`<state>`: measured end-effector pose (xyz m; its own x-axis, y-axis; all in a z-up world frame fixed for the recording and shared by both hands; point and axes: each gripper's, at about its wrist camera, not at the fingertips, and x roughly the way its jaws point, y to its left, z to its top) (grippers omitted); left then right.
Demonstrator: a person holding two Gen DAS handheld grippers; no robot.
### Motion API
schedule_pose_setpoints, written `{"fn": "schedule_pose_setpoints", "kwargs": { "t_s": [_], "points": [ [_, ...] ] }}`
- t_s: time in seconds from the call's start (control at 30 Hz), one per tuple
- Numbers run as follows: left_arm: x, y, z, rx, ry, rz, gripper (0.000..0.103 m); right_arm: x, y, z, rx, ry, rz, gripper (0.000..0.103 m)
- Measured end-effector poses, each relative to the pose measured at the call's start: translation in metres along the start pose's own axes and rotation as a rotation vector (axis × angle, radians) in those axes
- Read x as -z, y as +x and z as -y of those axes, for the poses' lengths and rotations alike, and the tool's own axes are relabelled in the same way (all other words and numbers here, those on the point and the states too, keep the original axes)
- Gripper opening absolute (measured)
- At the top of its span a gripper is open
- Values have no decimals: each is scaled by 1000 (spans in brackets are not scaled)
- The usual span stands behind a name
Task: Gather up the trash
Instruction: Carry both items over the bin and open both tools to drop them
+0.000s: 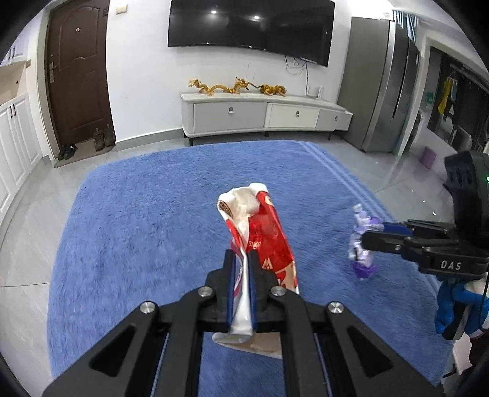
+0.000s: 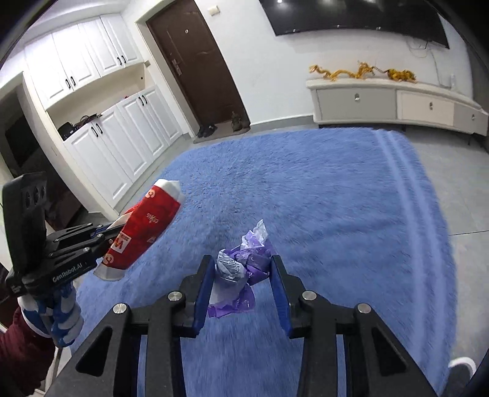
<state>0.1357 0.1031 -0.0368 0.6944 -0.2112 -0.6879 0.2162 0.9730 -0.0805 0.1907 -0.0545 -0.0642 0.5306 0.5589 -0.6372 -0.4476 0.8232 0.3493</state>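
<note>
Claws clamped on wrappers

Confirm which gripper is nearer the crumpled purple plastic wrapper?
Right. The right gripper has the crumpled purple plastic wrapper between its jaws, clear of the blue rug. The left gripper is off to its side, clamping a red-and-white snack packet.

Home living room: wall television, media cabinet, blue rug, entry door.
</note>
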Motion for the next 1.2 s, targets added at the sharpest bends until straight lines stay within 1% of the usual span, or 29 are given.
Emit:
{"fn": "schedule_pose_setpoints", "kwargs": {
  "t_s": [0.13, 0.23, 0.37, 0.5, 0.7, 0.83, 0.97, 1.07, 1.2],
  "points": [
    [4, -28, 17, -3, 18, 39, 7, 13, -41, -2, 26, -6, 45, 35],
    [6, -50, 38, -31, 45, 79, 7, 26, -75, 1, 64, -14, 82, 35],
    [10, -78, 74, -76, 114, 139, 7, 49, -122, 13, 139, 0, 135, 35],
    [9, -89, 105, -73, 160, 165, 7, 69, -164, 32, 217, 43, 188, 35],
    [8, -91, 155, -56, 241, 179, 7, 102, -221, 64, 323, 128, 270, 35],
    [5, -87, 188, -39, 293, 180, 7, 121, -246, 87, 366, 183, 308, 35],
    [1, -81, 219, -18, 348, 175, 7, 140, -261, 107, 408, 230, 324, 35],
    [1, -72, 247, 8, 394, 159, 7, 156, -266, 123, 438, 263, 319, 35],
    [2, -57, 285, 45, 455, 130, 7, 175, -272, 143, 454, 317, 315, 35]
  ]
}}
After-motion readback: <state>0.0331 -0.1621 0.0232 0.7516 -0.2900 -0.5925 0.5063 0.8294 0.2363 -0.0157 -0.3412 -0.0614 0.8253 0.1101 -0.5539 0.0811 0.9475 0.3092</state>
